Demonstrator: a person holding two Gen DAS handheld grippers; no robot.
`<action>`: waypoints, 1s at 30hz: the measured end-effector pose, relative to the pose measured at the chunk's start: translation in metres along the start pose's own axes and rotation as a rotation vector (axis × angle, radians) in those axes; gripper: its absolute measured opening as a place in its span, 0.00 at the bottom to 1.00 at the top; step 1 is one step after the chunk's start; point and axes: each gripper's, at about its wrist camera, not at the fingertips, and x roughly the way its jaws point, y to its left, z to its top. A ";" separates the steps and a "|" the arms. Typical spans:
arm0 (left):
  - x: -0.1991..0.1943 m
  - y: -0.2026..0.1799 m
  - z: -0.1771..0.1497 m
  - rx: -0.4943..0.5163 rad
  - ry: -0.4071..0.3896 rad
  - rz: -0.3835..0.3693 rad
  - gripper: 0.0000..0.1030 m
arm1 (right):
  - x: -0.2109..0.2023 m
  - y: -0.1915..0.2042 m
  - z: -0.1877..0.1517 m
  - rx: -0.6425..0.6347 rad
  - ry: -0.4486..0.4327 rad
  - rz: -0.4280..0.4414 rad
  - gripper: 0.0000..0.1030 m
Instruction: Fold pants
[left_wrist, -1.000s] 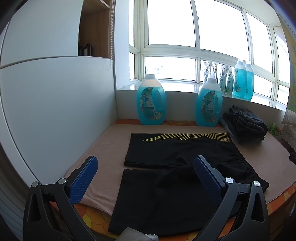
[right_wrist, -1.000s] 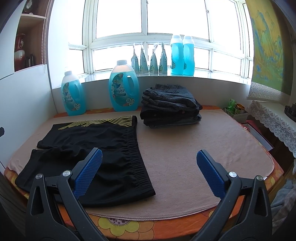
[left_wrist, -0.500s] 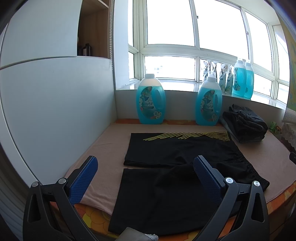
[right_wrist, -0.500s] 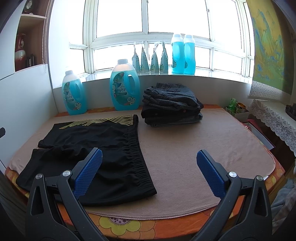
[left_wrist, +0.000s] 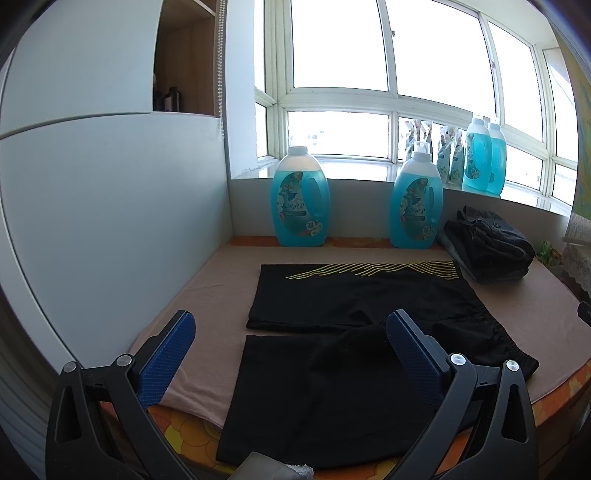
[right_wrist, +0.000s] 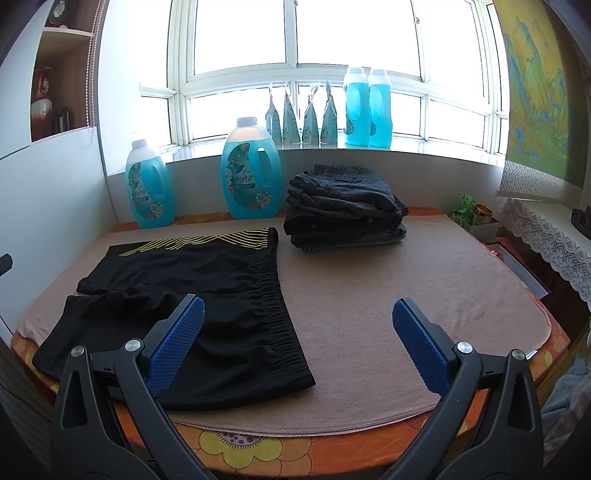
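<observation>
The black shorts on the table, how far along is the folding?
Done: a stack of folded dark pants sits at the back of the table. In hand: nothing; the left gripper and right gripper are both open above the near edge. Left: the black shorts lie spread flat on the beige cloth, legs apart, no fold made.

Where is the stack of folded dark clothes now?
In the right wrist view, the stack of folded dark clothes lies at the back of the table, right of the black shorts, beside a blue detergent jug, below the windowsill.
</observation>
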 end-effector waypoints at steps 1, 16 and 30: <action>0.000 0.000 0.000 0.001 0.000 0.000 1.00 | 0.000 0.000 0.000 0.000 0.000 0.000 1.00; 0.000 0.000 -0.003 0.017 0.002 -0.006 1.00 | 0.000 0.003 -0.001 -0.007 -0.002 0.008 1.00; 0.013 0.018 -0.029 0.122 0.037 -0.073 0.92 | 0.012 0.003 -0.009 -0.153 -0.021 0.133 1.00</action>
